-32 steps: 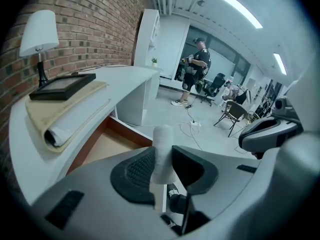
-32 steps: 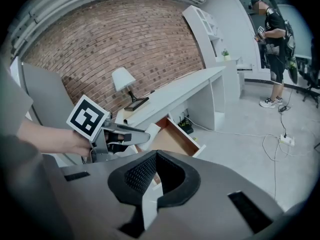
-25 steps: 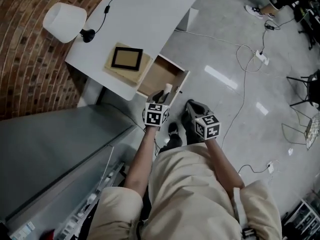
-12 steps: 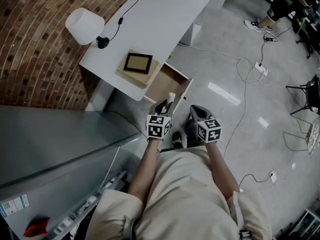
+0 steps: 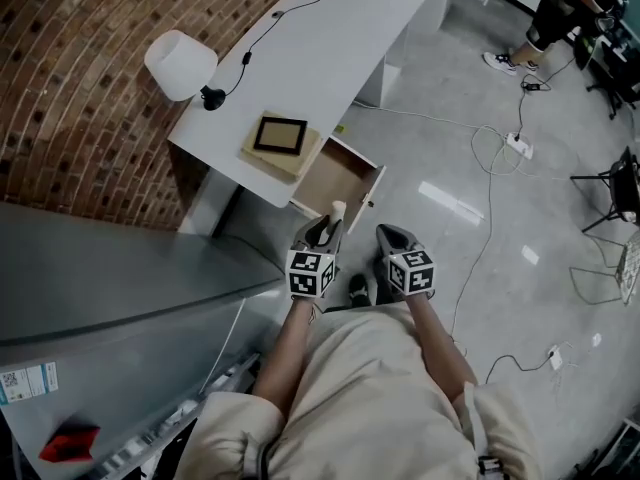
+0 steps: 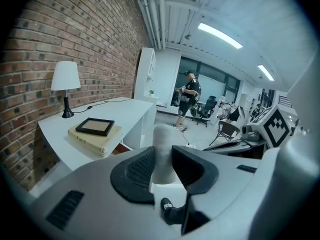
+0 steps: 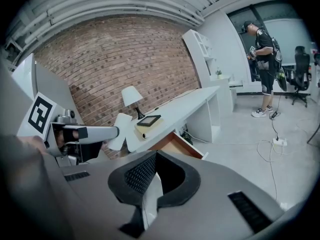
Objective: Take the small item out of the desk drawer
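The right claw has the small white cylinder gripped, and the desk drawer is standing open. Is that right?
Wrong claw. The left claw has the small white cylinder gripped between its jaws, as the left gripper view shows. The right claw is shut with nothing in it. The desk drawer is standing open, as you said.

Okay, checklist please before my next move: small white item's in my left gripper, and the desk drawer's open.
1. White item gripped by the left gripper: ok, jaws closed on its sides.
2. Item clear of the drawer: ok, held apart from it, above the floor.
3. Right gripper free: ok, jaws together, nothing between them.
4. Drawer shut: not ok, it stands open.
5. Nothing else inside the drawer: cannot tell; the visible part looks bare, the back is under the desk.
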Available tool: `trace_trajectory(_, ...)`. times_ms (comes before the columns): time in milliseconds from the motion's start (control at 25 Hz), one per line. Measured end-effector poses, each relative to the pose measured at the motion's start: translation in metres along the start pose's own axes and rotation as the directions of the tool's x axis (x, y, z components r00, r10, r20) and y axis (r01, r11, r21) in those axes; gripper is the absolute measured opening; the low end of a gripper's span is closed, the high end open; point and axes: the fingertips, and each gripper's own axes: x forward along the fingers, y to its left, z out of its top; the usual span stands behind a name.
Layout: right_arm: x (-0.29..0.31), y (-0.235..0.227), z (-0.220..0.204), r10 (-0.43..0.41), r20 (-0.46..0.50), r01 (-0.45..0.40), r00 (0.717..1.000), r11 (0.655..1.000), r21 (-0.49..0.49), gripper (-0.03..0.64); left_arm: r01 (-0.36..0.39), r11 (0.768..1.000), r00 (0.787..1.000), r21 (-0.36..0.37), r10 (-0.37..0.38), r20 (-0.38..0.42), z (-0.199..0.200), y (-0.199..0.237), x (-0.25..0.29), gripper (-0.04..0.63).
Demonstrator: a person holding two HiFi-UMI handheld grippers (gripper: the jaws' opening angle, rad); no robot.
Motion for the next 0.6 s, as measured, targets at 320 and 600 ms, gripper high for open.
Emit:
trace_trajectory(320, -0.006, 0.01, -0.019, -0.016, 0.019, 0.015, 1.0, 0.999, 0.044, 0.025, -0.026, 0.999, 1.0, -0.043, 0.027, 0.007, -0.008, 0.009, -0.015, 0.124)
trace_trajectory(600, -0.002, 0.023, -0.019, 0.002, 0.018, -0.002, 1.0, 1.0, -0.011, 0.025, -0.022, 0.999, 1.0, -0.038, 0.023, 0.017, -0.016, 0.008, -0.022, 0.124)
